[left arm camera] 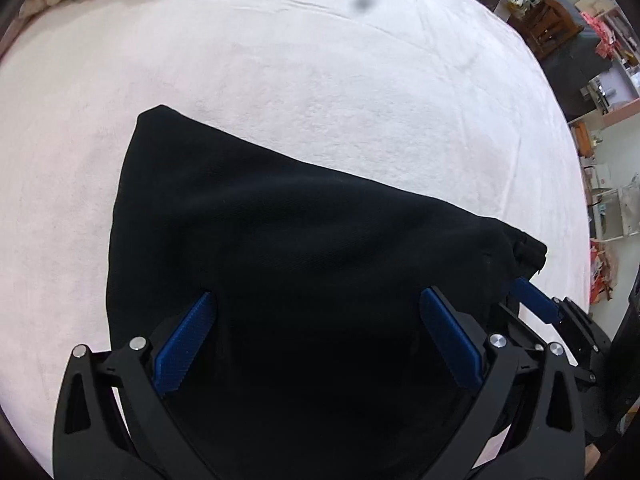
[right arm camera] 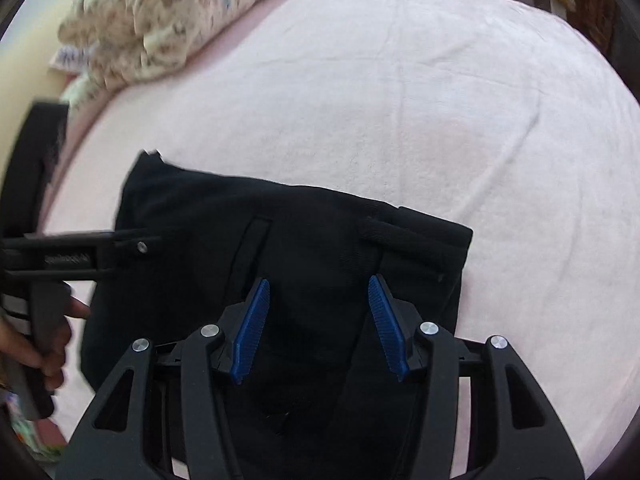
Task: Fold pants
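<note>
A pale pink bed cover carries the black pants, folded into a compact block. The left gripper hangs over them, jaws wide apart, gripping nothing. The right gripper likewise stands open above the waistband end. Lettering on the left gripper's side is too blurred to read.

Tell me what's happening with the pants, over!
Left gripper open, right gripper open, both over the cloth. Black pants folded flat on the pink bed. Nothing in the way, over.
</note>
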Demonstrator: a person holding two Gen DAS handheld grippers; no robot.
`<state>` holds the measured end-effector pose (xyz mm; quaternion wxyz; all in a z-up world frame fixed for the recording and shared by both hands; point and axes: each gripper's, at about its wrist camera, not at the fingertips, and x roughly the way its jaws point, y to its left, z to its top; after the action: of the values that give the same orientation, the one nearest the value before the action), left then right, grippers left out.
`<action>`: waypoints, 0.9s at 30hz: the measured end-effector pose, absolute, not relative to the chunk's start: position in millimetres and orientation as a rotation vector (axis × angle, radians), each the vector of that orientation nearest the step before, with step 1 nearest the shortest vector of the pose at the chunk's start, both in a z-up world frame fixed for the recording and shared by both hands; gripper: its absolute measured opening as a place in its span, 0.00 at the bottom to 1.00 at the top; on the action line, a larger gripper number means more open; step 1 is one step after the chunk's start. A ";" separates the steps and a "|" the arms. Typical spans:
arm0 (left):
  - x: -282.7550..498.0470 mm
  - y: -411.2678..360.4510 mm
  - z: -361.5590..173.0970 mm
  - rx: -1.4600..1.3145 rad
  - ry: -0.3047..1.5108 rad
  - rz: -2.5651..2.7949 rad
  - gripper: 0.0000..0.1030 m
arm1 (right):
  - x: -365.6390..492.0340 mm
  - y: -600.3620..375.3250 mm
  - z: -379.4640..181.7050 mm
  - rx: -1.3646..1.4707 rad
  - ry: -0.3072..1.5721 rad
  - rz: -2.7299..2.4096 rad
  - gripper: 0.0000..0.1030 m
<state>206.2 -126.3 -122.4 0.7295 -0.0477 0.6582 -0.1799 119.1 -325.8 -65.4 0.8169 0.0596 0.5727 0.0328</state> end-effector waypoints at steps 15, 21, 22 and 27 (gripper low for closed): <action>174.3 -127.1 -96.3 0.043 1.361 -0.424 0.98 | 90.3 -318.7 -50.8 0.099 1.228 0.091 0.53; 129.3 -114.4 -84.5 0.069 1.347 -0.449 0.98 | 61.1 -307.7 -50.3 0.048 1.261 0.123 0.53; 123.2 -112.7 -83.6 0.068 1.347 -0.448 0.98 | 58.1 -305.8 -50.3 0.047 1.265 0.126 0.53; 89.1 -107.6 -90.0 0.082 1.334 -0.439 0.98 | 32.8 -290.6 -56.6 0.013 1.278 0.123 0.53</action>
<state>89.1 -107.6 -90.0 0.7626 0.0377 0.6134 -0.2016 32.8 -290.6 -56.6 0.8011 0.0060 0.5958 0.0573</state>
